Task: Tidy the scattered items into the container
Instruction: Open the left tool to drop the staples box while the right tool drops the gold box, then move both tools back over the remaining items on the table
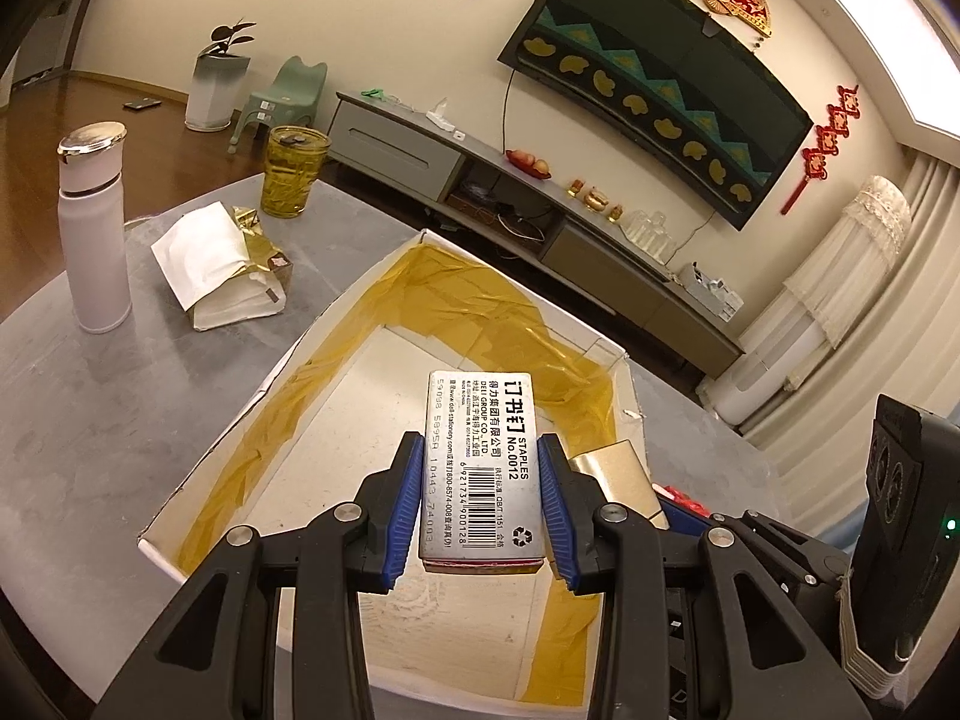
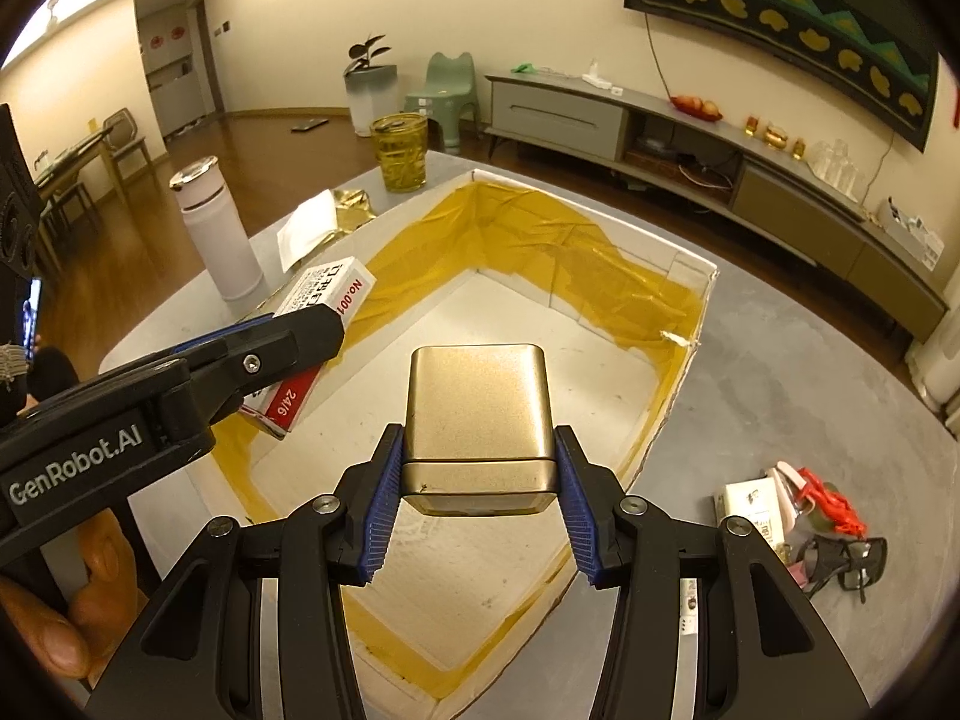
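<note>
Both wrist views look down close over the cardboard box (image 1: 288, 372) (image 2: 690, 324), sharing its far corner at 12 o'clock.

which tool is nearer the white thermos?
Left. The left tool, gripping the staples box, is beside the white thermos; the right tool is farther, over the container.

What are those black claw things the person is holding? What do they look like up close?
Each is a hand-held gripper of matte black plastic. The left gripper and right gripper each have two angular fingers with silver screws at the joints and ribbed blue pads on the inner faces. Seen side-on from the right camera, the left one carries white "GenRobot.AI" lettering. No sleeves or cables are visible.
</note>
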The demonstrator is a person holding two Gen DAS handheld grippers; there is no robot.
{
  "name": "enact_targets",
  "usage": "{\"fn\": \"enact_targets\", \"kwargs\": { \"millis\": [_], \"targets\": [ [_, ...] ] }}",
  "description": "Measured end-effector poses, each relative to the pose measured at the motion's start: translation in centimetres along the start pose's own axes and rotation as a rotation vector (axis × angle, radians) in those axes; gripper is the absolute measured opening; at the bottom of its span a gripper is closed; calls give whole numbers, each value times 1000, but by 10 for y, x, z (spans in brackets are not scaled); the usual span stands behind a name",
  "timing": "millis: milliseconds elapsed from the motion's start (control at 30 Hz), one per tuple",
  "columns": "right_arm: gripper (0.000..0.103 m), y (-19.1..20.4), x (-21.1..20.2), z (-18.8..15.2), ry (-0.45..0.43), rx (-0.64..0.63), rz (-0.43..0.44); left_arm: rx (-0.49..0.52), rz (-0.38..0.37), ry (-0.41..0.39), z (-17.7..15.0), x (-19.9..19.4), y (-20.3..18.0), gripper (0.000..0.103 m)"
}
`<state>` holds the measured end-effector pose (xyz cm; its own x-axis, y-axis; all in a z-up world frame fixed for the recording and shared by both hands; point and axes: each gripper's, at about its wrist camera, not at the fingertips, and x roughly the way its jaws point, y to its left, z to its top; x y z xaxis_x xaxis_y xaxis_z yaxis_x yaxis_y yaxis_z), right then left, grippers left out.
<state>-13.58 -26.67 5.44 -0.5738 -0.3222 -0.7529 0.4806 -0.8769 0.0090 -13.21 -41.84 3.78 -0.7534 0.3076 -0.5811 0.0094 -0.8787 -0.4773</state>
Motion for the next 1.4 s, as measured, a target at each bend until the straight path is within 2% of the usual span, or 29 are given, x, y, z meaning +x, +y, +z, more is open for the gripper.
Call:
{"fn": "enact_targets", "kwargs": {
  "millis": [133,400,500,600,767,867,1000,1100,1400],
  "targets": [
    [52,-1,-2,-2,-13,4,3,-31,-5,8,1,1,6,49],
    [51,-20,-40,-17,-120,67,76,-59,-10,-15,3,-7,11,49],
    [47,-23,-51,-33,-135,29,129,-37,-22,-25,2,-10,3,49],
    [46,-31,-69,-49,-202,14,190,-1,-37,-39,-1,-14,-10,49],
    [46,-45,-86,-74,-318,44,295,85,-15,-60,-8,-15,-37,49],
    [46,-50,-84,-75,-305,55,328,126,-4,-70,-12,-14,-51,49],
    [46,-58,-93,-77,-333,74,348,166,7,-89,-18,-12,-69,49],
    [46,-68,-100,-84,-360,88,354,186,-9,-88,-21,-10,-80,49],
    [46,-113,-106,-105,-349,166,367,287,-36,-108,-39,-8,-122,49]
  ]
}}
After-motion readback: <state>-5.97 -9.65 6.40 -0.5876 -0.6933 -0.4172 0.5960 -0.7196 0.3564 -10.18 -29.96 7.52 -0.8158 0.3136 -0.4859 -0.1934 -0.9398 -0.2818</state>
